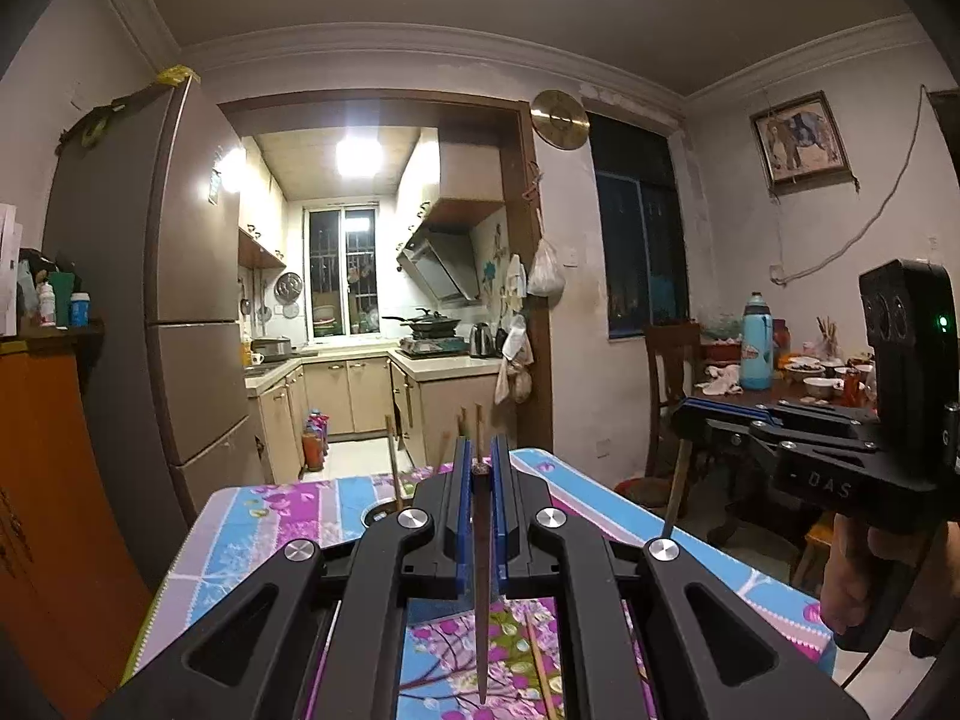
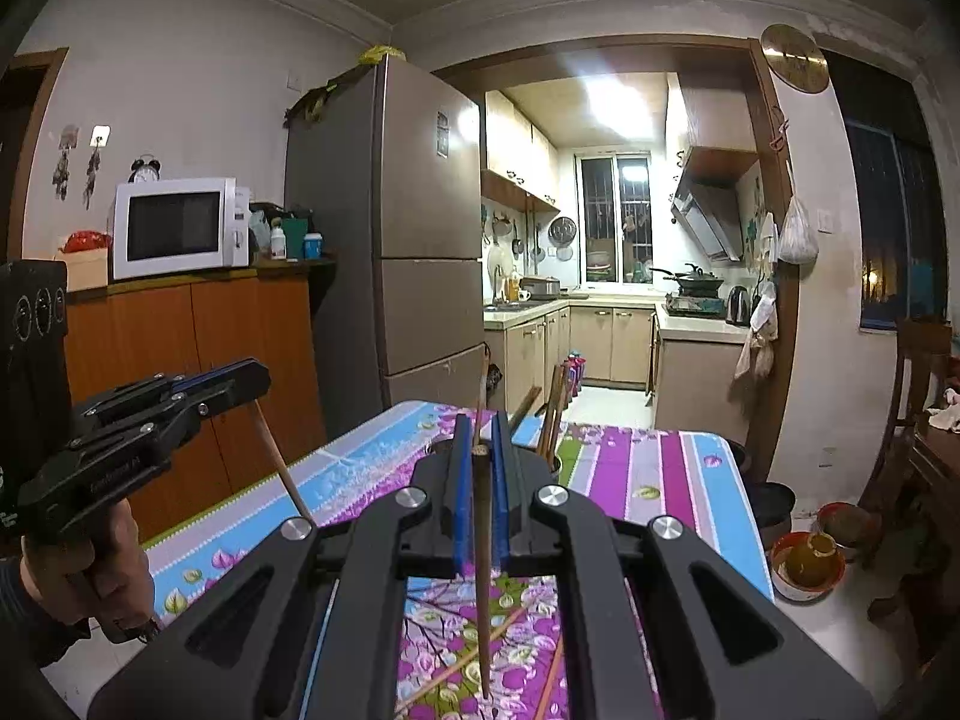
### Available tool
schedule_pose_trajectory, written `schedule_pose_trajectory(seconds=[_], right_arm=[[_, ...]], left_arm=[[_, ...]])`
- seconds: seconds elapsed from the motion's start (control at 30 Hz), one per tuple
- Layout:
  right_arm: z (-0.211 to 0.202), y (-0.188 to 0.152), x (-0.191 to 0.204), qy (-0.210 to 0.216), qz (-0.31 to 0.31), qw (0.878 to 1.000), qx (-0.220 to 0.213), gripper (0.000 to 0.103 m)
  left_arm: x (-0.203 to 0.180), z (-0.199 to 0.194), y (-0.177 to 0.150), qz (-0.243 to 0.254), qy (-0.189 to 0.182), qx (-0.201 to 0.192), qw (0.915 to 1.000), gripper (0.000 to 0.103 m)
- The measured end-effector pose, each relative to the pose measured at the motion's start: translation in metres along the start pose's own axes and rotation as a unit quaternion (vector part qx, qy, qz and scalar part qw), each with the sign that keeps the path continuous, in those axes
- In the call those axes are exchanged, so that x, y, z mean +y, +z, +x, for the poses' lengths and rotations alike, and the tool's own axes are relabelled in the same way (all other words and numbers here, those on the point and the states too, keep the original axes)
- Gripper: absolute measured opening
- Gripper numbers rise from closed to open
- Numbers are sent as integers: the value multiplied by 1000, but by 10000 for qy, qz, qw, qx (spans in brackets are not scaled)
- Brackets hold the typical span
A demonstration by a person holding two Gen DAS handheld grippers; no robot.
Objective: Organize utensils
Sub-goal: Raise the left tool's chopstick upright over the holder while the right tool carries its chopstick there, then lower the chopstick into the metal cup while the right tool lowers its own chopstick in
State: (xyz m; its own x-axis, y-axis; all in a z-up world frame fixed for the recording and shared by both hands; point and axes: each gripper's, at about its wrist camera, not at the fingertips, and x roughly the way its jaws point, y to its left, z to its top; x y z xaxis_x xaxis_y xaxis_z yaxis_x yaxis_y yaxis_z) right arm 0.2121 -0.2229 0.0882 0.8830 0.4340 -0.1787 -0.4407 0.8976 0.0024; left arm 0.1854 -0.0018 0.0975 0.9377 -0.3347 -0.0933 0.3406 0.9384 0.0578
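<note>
Chopsticks are being gathered off the flowered tablecloth point(image 2: 630, 468), one in each tool. The left gripper point(image 1: 480, 468) is clamped on a dark chopstick point(image 1: 481, 600) that hangs point-down between its blue pads, and the right gripper point(image 2: 482, 450) is clamped the same way on another dark chopstick point(image 2: 483, 588), its tip hanging over the tablecloth. Both tools are held well above the tablecloth, so by my reading the pick-up is done and the carry is in hand. Beyond the right gripper, near the far edge of the tablecloth, a holder point(image 2: 555, 468) already has several chopsticks standing in it; the next move probably calls for bringing each held stick over that holder, keeping it near upright, lowering the tip inside the rim and only then letting go. More chopsticks point(image 2: 456, 666) lie loose on the tablecloth below the tools and look to be still waiting. Most of the holder is hidden behind the fingers in both views, so its shape and how full it is cannot be judged. How many loose sticks remain is unclear, since the tool bodies cover much of the tablecloth.
</note>
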Motion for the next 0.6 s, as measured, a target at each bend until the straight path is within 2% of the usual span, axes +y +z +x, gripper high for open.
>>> schedule_pose_trajectory(seconds=[0.3,0.6], right_arm=[[27,38,-3,84,178,9998,-83,5],[58,75,-8,11,41,9999,-99,5]], left_arm=[[20,24,38,-249,44,33,9997,8],[20,57,70,-117,118,-52,9998,8]])
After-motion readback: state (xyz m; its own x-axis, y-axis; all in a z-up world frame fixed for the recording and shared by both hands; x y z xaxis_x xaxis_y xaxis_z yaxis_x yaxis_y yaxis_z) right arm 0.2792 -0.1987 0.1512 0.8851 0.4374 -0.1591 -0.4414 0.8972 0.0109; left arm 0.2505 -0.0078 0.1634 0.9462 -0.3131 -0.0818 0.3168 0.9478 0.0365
